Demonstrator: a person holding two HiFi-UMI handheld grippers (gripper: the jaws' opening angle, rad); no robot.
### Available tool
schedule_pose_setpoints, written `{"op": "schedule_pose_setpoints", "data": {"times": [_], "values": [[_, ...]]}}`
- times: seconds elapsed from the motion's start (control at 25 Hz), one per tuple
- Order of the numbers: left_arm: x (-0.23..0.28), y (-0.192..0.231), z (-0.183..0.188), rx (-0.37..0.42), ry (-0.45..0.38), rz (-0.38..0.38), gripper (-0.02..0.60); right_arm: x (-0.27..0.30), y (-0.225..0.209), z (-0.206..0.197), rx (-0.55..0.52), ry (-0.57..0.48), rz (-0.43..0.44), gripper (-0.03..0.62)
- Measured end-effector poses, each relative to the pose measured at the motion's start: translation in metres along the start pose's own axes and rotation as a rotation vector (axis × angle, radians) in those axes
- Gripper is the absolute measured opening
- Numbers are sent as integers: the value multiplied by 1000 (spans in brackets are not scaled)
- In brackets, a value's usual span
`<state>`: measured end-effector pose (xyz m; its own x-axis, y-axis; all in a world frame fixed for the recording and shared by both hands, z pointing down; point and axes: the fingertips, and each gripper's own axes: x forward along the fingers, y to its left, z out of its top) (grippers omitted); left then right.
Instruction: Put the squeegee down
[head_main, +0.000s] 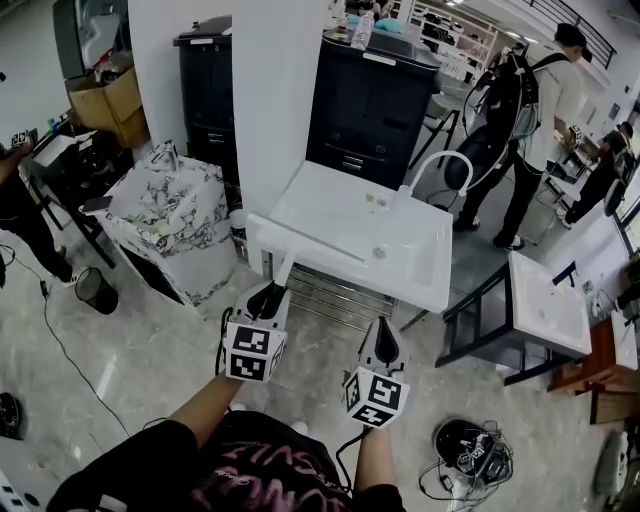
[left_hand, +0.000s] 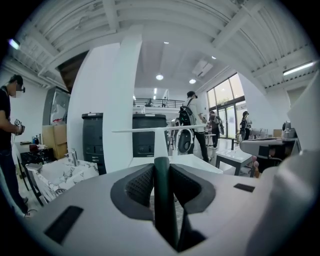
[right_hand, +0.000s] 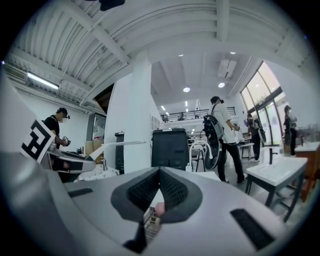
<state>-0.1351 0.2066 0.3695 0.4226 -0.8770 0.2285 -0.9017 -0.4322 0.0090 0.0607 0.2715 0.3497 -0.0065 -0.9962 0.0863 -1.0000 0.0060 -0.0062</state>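
Left gripper (head_main: 268, 295) pinches the squeegee (head_main: 286, 268); right gripper (head_main: 383, 340) is pressed together on nothing.

In the left gripper view, the jaws of the left gripper (left_hand: 161, 167) clamp the squeegee's dark green handle (left_hand: 162, 200), with its white neck rising to a level white blade (left_hand: 150, 130). In the head view the blade sits over the front left corner of the white washbasin (head_main: 400, 270); contact cannot be told. The right gripper (right_hand: 159, 172) shows its tips meeting, just beside the left gripper, in front of the washbasin. A marbled basin (head_main: 165, 210) stands to the left.
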Motion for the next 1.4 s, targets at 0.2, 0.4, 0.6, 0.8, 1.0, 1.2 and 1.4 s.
{"op": "schedule_pose_setpoints", "data": {"times": [0.2,0.4,0.6,0.8,1.0,1.2,1.4], "values": [[4,-17,0,-5,-10,21,95,-4,-20,-6,-14,10,17,20],[8,-27,-2,-5,-6,33,95,-3,-32,-13,-7,14,29,20],[17,-30,3,0,-24,42,95,6,-39,-18,-11,13,34,20],[33,-32,3,15,-24,32,95,20,-47,-24,-12,11,28,20],[52,-26,5,7,-28,25,95,41,-46,-24,-15,9,27,20],[72,-17,3,-1,-28,20,95,63,-47,-30,-21,25,22,20],[94,-4,3,-9,-22,22,95,87,-45,-29,-24,21,26,20]]}}
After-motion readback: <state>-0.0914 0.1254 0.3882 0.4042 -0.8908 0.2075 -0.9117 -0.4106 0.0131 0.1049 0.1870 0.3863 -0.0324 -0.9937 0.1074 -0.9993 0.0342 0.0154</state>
